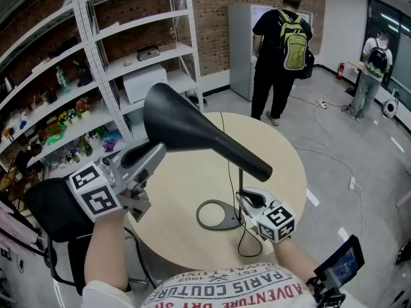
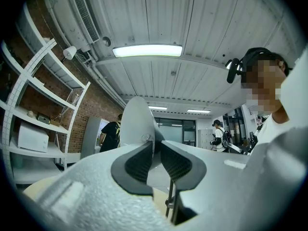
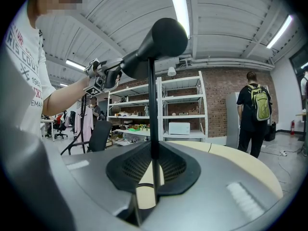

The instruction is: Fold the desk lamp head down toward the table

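Note:
A black desk lamp stands on the round beige table (image 1: pixel 192 178): ring base (image 1: pixel 204 214), thin upright stem (image 1: pixel 241 188) and a long head (image 1: pixel 192 130) that slopes up to the left. My left gripper (image 1: pixel 151 155) is shut on the head's wide end; in the left gripper view its pads pinch the shade's pale rim (image 2: pixel 137 121). My right gripper (image 1: pixel 248 201) is shut on the stem low down, just above the base. The right gripper view shows the stem (image 3: pixel 153 105) between the pads, the head (image 3: pixel 154 44) overhead and the left gripper (image 3: pixel 107 75) on it.
The lamp's cord (image 1: pixel 230 172) runs across the table. White shelving (image 1: pixel 96 76) full of items lines the left, with a black office chair (image 1: pixel 48 210) near my left arm. Two people (image 1: pixel 282 50) stand at the back, and cables lie on the floor.

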Available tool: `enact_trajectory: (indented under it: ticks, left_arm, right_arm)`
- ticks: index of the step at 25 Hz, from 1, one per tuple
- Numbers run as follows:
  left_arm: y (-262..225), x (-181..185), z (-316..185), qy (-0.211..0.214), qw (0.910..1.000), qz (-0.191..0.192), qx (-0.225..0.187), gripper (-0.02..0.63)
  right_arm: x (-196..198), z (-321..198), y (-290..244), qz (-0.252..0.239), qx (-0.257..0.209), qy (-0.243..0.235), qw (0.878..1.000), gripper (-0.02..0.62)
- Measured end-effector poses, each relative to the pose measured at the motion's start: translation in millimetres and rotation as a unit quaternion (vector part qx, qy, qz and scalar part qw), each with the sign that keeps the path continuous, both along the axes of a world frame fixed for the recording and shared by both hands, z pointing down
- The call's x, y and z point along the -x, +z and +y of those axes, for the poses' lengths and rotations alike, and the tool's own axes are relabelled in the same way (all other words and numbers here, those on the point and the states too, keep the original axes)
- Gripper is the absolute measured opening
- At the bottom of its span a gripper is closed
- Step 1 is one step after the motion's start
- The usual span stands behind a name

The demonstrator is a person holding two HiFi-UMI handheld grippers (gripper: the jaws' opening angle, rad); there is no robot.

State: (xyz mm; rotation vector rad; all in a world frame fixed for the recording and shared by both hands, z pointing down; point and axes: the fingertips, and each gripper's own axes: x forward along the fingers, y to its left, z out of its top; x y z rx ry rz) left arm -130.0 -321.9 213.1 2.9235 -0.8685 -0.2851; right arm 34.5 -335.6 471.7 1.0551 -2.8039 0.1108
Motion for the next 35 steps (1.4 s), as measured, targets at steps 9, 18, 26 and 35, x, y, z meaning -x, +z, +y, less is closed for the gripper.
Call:
enact_trajectory:
  ticks: [9, 18, 26, 35]
  left_arm:
    - [15.3, 4.6, -0.3, -0.006, 0.9999, 0.005, 0.015, 0.054]
    - [33.9, 8.9, -0.7, -0.010, 0.9993, 0.013, 0.034, 0.051]
    - [52.0, 9.9, -0.4, -0.010, 0.9978, 0.030, 0.058, 0.048]
    - [65.2, 10.5, -0.5, -0.004, 0.9964, 0.041, 0.073, 0.048]
  right_arm:
    - [-0.6, 0.6, 1.3, -0.001, -0.002, -0.001, 1.000, 0.044]
    - [-1.8, 0.8, 2.2, 0.000, -0.002, 0.000, 1.000, 0.043]
    - [-4.0, 1.8, 3.0, -0.001, -0.002, -0.001, 1.000, 0.043]
    - [-5.0, 1.8, 2.2, 0.000, -0.003, 0.001, 1.000, 0.043]
